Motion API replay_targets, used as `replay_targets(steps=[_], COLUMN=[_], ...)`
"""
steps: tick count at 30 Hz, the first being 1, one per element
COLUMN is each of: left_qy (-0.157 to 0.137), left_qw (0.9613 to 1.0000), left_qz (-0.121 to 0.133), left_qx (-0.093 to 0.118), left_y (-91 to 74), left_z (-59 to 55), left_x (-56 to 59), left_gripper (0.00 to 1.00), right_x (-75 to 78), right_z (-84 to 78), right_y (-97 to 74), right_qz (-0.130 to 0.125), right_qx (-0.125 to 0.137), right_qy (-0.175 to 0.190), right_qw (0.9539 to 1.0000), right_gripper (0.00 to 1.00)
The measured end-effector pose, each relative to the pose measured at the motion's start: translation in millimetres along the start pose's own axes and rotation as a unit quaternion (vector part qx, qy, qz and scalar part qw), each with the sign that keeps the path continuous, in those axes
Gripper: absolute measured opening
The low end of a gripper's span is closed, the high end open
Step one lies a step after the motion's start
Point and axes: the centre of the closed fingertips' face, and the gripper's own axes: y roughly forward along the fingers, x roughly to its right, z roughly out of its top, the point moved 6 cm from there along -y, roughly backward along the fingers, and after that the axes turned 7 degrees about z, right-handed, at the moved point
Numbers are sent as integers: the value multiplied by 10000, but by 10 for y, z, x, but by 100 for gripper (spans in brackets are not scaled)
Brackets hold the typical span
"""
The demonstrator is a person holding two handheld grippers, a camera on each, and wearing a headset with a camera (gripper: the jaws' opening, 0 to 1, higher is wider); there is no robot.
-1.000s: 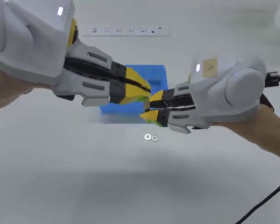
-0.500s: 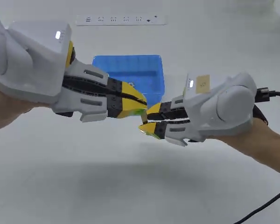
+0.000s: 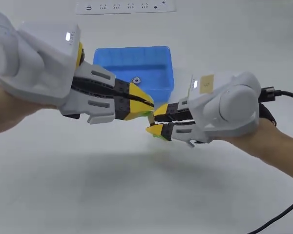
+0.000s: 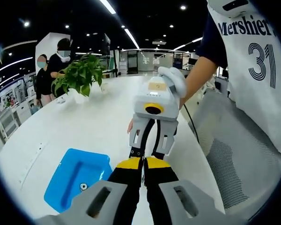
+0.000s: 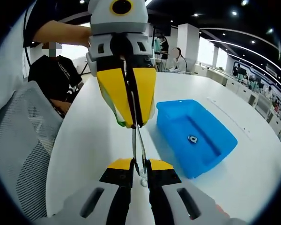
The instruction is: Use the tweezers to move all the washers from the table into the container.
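A blue container stands on the white table with one washer inside it; that washer also appears in the right gripper view. My left gripper comes in from the left, shut on thin metal tweezers. My right gripper faces it tip to tip from the right. Its jaws are shut around the tweezers' lower part. Both grippers hover just in front of the container, and the table under them is hidden.
A white power strip lies at the table's far edge. A black cable trails from the right gripper. A potted plant stands further off on the table. A mesh chair stands at the table's side.
Both grippers have drawn back from over the container towards me. They now cover the spot where two washers lay on the table. The head camera has tilted, so the container sits higher in view.
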Motion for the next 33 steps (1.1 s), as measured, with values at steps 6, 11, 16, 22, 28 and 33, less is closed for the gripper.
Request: replay_targets(steps=[6,11,16,22,28,33], left_qy=[-31,-20,-30,-68,-20,-73], left_qw=[10000,10000,10000,10000,10000,9999], left_qz=[4,-21,9,7,-24,-1], left_qx=[-33,-72,-48,-56,-90,-69], left_y=[1,7,6,12,32,33], left_z=[-34,-58,-55,-61,-72,-73], left_x=[-10,3,-6,-13,0,-17], left_gripper=[5,5,5,5,5,5], right_x=[6,-16,-5,1,-9,-3], right_z=[-7,-14,-15,-18,-40,-41], right_y=[35,61,56,58,72,86], right_qz=[46,78,43,61,64,59], right_qx=[-24,-42,-23,-47,-94,-164], right_qy=[27,44,58,58,44,-74], right_qw=[10000,10000,10000,10000,9999,9998], right_gripper=[13,13,13,13,13,13])
